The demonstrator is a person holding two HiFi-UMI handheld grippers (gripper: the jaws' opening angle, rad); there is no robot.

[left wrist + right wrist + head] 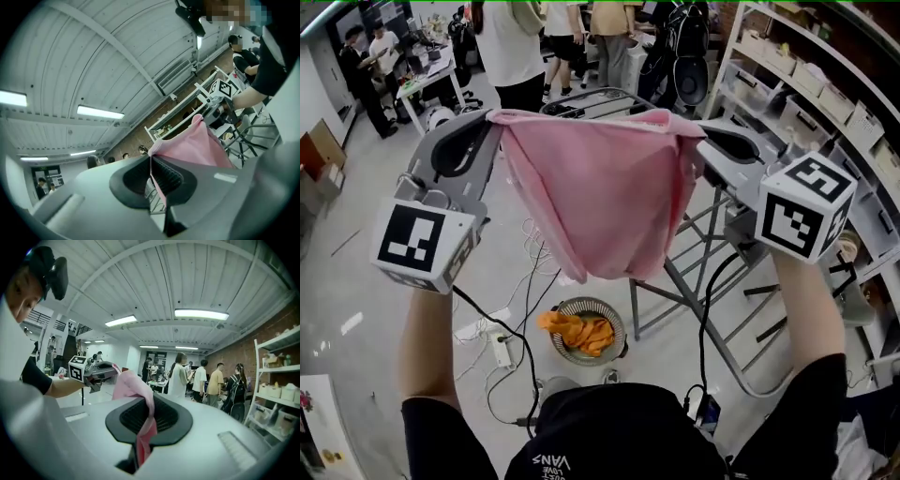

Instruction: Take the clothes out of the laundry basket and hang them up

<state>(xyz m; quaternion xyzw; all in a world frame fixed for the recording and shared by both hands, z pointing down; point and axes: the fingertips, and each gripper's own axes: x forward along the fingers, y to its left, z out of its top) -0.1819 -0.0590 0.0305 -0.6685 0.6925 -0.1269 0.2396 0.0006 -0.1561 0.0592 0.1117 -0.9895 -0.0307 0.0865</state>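
A pink garment (602,192) hangs spread between my two grippers at chest height in the head view. My left gripper (490,120) is shut on its left top corner, and my right gripper (698,141) is shut on its right top corner. In the left gripper view the pink cloth (194,145) runs out from the closed jaws toward the other gripper. The right gripper view shows a fold of pink cloth (140,397) pinched between the pads. Below on the floor stands the round laundry basket (617,319) with an orange garment (578,331) inside.
A grey metal drying rack (705,300) stands behind and right of the garment. Shelving with boxes (811,103) lines the right wall. Cables and a power strip (500,349) lie on the floor at left. Several people (525,47) stand in the background.
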